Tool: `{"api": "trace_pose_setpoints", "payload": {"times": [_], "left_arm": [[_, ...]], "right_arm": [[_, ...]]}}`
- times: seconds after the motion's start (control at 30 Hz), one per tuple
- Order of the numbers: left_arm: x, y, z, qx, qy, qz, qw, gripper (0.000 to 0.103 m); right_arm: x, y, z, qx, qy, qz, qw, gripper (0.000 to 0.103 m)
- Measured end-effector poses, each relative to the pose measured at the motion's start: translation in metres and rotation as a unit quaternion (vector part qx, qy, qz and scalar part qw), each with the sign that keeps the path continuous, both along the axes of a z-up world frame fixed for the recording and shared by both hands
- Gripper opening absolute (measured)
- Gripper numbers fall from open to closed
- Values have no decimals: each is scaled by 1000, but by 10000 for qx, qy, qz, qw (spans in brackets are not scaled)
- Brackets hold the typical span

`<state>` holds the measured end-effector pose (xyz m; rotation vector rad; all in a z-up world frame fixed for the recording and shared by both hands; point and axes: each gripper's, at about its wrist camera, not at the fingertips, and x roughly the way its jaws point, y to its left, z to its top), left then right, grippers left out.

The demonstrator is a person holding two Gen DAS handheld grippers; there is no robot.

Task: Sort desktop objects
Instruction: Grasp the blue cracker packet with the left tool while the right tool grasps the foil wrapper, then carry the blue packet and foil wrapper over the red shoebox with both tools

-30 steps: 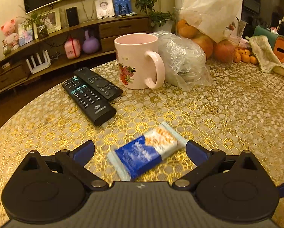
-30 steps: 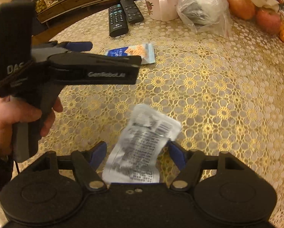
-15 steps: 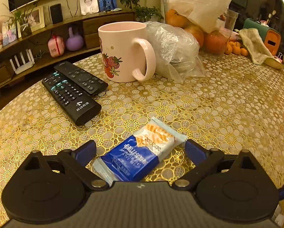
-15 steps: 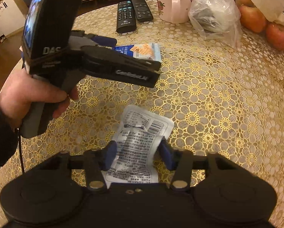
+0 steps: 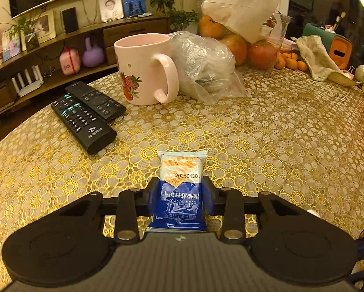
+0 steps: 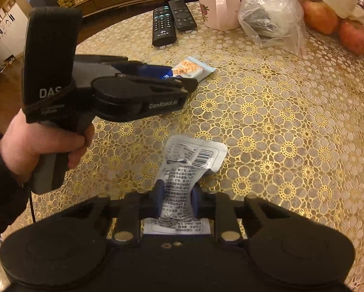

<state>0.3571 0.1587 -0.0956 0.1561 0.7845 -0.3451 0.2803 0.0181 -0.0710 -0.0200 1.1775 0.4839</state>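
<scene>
- Warm, yellowish indoor light colours both my views; the gold floral-patterned tablecloth (image 5: pixel 267 131) glows amber.
- A bright strip flares in the top right corner of my left view.
- The clear crinkled plastic bag (image 5: pixel 204 65) catches small glints.
- Straight lines bow hard at the fisheye edges, like the curved wooden shelf (image 5: pixel 89 28).
- The centre is sharp; the far corners are dim and soft.
</scene>
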Motion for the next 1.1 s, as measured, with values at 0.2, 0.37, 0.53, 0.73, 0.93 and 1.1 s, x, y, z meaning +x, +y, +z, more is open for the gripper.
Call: {"api": "trace_pose_setpoints", "payload": {"times": [0.2, 0.37, 0.53, 0.73, 0.93, 1.1], "left_arm": [[-18, -4, 5, -80, 117, 257, 9996, 35], [-39, -12, 14, -158, 232, 425, 9987, 35], [-65, -33, 29, -133, 177, 445, 9988, 35], [-99, -64, 52, -144, 166, 378, 9990, 35], [-133, -91, 78, -228, 119, 362, 9990, 35], [-160, -114, 100, -237, 41, 386, 9990, 35]], "right_arm": [[-8, -18, 5, 153, -69, -119, 9998, 16], [-18, -43, 7, 218, -35, -345, 9992, 16], [-30, -73, 14, 297, -29, -605, 9977, 16], [-49, -108, 27, 411, -111, -832, 9956, 16], [-68, -142, 45, 614, -252, -1006, 9927, 16], [-85, -169, 63, 730, -387, -1127, 9902, 16]]}}
